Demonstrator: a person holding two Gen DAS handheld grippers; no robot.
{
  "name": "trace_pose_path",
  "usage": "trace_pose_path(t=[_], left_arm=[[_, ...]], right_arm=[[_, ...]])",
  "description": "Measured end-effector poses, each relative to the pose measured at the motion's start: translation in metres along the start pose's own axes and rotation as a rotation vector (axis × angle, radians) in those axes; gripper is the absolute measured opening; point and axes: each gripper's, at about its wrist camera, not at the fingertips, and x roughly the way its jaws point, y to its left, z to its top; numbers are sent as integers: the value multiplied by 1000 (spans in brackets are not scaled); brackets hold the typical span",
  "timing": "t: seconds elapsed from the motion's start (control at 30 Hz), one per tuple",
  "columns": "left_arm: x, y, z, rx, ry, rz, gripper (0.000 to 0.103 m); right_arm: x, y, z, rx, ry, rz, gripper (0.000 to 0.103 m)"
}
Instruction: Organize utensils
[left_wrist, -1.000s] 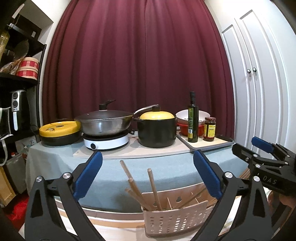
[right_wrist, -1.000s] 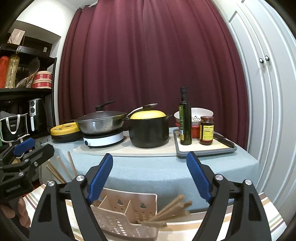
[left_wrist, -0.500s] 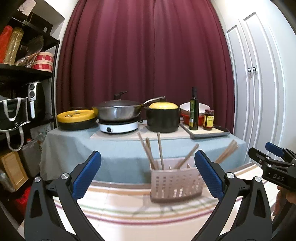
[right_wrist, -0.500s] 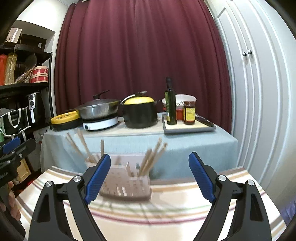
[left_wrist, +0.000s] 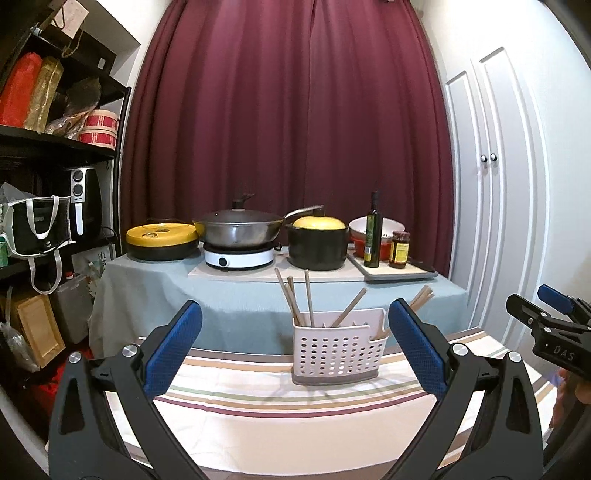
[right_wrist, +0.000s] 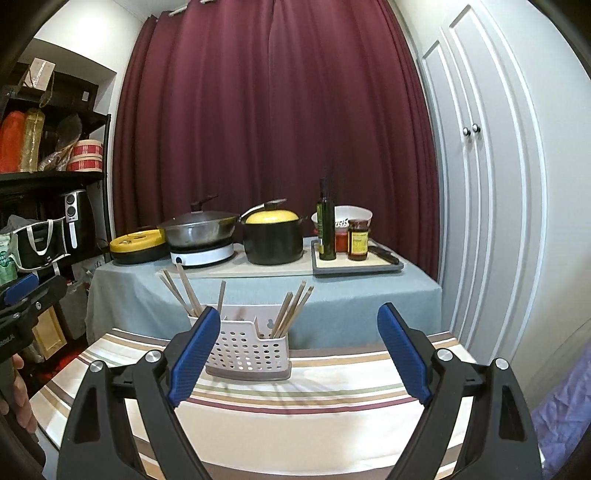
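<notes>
1. Now my left gripper (left_wrist: 295, 347) and right gripper (right_wrist: 293, 356) both gape, holding nothing.
2. Perforated plastic caddy (left_wrist: 338, 352) (wooden chopsticks (left_wrist: 308, 297) inside) stands on the striped tablecloth (left_wrist: 295, 413).
3. Both grippers have pulled back from it.

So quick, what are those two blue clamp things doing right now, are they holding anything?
Left gripper: open, holding nothing.
Right gripper: open, holding nothing.

Pale perforated caddy (left_wrist: 338, 349), striped tablecloth (left_wrist: 295, 406), maroon curtain (left_wrist: 288, 110), yellow-lidded black pot (left_wrist: 318, 242).
</notes>
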Motion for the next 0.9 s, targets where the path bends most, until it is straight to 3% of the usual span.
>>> trace_pose_path(t=[0.33,0.9], left_arm=[[-26,2,7,-12,-30,-2,99],[-33,6,9,-20,-37,-4,99]], right_arm=[[-22,5,5,-10,-36,6,85],[-29,11,7,-22,-50,10,85]])
